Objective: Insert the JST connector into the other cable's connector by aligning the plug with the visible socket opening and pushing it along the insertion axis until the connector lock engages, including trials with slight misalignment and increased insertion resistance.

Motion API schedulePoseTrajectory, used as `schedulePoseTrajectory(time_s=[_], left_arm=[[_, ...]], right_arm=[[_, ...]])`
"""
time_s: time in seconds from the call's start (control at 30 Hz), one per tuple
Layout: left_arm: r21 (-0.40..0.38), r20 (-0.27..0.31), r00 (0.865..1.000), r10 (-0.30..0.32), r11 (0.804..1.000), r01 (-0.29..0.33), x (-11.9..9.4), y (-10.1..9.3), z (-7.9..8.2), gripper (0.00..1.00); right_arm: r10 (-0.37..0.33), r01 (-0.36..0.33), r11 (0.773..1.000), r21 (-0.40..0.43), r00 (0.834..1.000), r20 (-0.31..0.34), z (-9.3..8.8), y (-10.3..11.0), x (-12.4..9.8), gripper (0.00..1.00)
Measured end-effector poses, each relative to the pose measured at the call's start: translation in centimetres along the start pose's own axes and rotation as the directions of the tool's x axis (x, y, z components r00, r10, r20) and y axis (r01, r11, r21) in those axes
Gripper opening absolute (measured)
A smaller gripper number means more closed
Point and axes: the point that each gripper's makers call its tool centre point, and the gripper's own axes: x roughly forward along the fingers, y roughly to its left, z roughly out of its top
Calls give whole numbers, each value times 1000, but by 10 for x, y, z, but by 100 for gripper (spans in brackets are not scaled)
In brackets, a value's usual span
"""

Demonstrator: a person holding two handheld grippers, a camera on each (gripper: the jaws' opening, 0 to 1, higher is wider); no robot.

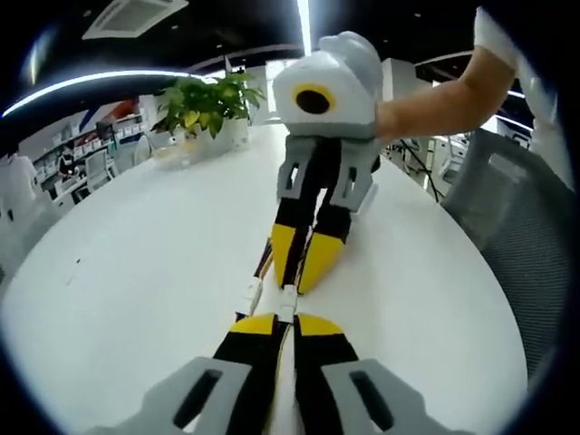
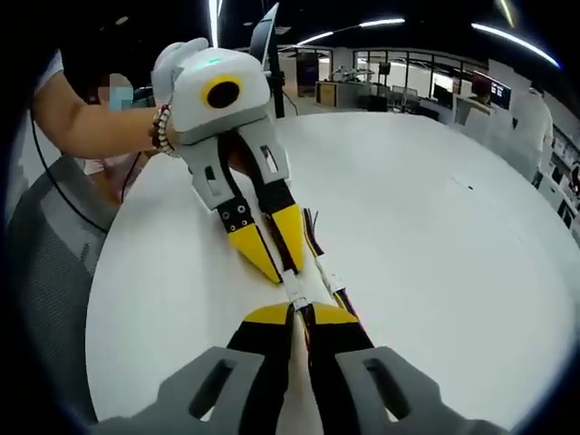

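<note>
Bright, even light falls from ceiling strip lamps (image 1: 303, 20), washing the white tabletop (image 1: 136, 290) nearly shadowless; the background beyond it blows out and blurs. Fisheye bending curves the edges in both views.

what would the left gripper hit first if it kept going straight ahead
The left gripper would most likely meet the right gripper nose to nose. Both sets of fingers are shut on the white connectors between them, apparently almost touching.

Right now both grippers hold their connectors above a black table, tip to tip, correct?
Not quite: the table is white, as the left gripper view shows. The left gripper and the right gripper do meet tip to tip, with the connectors between them.
</note>
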Motion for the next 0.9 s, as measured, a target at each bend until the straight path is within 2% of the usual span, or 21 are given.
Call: schedulePoseTrajectory(time_s=[0.17, 0.33, 0.43, 0.53, 0.77, 0.9], left_arm=[[-20, -5, 1000, 3, 1000, -4, 0, -2, -1, 0], [-21, -11, 1000, 17, 1000, -17, -1, -2, 0, 3], [-69, -11, 1000, 7, 998, -8, 0, -6, -1, 5], [11, -16, 1000, 3, 1000, -3, 1, -9, 0, 3], [66, -33, 999, 9, 998, -7, 3, -10, 0, 0], [64, -34, 999, 12, 998, -10, 4, -8, 0, 0]], right_arm=[[-7, 7, 1000, -29, 1000, 0, 1, -1, 0, 4], [-14, 14, 1000, -12, 1000, 12, 2, -1, -1, 5], [-13, 13, 1000, -19, 1000, 3, 2, 3, 0, 8], [-33, 32, 998, -63, 999, -13, 1, 4, 0, 6], [-34, 32, 994, -101, 999, -21, 1, 5, 2, 6], [-44, 41, 994, -103, 999, -24, 1, 5, 2, 6]])
